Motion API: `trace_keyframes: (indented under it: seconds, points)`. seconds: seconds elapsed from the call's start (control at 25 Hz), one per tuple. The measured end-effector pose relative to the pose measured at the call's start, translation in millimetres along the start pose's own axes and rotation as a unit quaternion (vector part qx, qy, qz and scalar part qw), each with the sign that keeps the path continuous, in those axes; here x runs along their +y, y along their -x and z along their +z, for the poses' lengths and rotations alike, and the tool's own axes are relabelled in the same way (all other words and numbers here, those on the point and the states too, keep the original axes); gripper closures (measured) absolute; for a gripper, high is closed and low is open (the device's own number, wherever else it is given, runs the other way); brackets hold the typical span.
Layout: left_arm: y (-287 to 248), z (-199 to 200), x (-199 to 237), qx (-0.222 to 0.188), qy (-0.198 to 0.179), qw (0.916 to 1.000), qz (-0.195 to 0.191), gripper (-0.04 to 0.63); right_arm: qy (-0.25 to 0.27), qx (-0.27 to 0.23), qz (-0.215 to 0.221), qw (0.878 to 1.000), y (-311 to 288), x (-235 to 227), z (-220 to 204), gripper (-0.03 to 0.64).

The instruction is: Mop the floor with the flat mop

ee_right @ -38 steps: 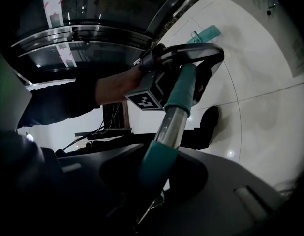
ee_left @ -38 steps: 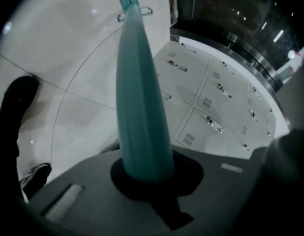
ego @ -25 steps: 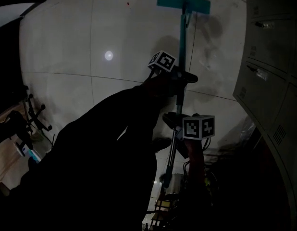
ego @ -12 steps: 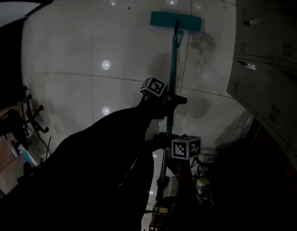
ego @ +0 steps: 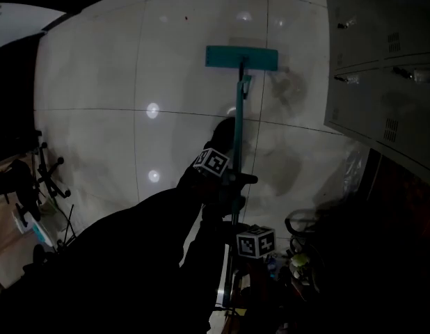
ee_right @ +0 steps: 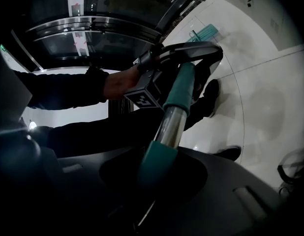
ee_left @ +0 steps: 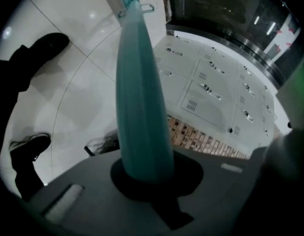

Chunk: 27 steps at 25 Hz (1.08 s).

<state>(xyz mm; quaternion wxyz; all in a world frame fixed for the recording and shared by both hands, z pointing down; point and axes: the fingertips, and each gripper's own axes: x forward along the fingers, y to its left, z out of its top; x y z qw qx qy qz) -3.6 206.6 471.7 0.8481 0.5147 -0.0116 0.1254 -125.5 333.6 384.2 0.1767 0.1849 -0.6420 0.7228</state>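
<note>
Both your left gripper (ee_left: pixel 144 173) and right gripper (ee_right: pixel 152 173) clamp the mop handle (ego: pixel 237 117). Drift right and the mop head (ego: pixel 241 57) could hit the lockers (ego: pixel 382 61).

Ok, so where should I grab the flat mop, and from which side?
Take the pole, not the flat head lying on the floor. It is a long thin round shaft leaning back toward you, so close jaws across it from the side at two spaced spots, as the left gripper and right gripper do.

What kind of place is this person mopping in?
Probably an indoor locker area: lockers line one side, and the floor is made of large glossy tiles.
</note>
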Motion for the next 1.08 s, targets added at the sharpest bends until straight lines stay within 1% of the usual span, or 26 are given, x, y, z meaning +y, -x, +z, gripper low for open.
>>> trace_keyframes:
  seconds: [0.2,0.4,0.68,0.8,1.08]
  points:
    - [1,-33,18,0.008,0.000,1.0000,0.004,0.578,-0.009,0.000,-0.016,1.000,-9,-4,-39,0.509]
    - [3,-48,26,0.020,0.005,0.9997,0.013,0.578,-0.013,-0.010,-0.012,1.000,-13,6,-43,0.512]
    - [5,-44,23,0.031,-0.003,0.9993,0.019,0.578,-0.022,-0.023,-0.013,0.999,-17,6,-38,0.512]
    - [3,-41,23,0.032,-0.003,0.9993,0.019,0.578,-0.025,-0.024,-0.019,0.999,-19,-2,-40,0.512]
    - [1,-40,22,0.033,-0.006,0.9993,0.018,0.578,-0.021,-0.024,-0.015,0.999,-17,-1,-39,0.514]
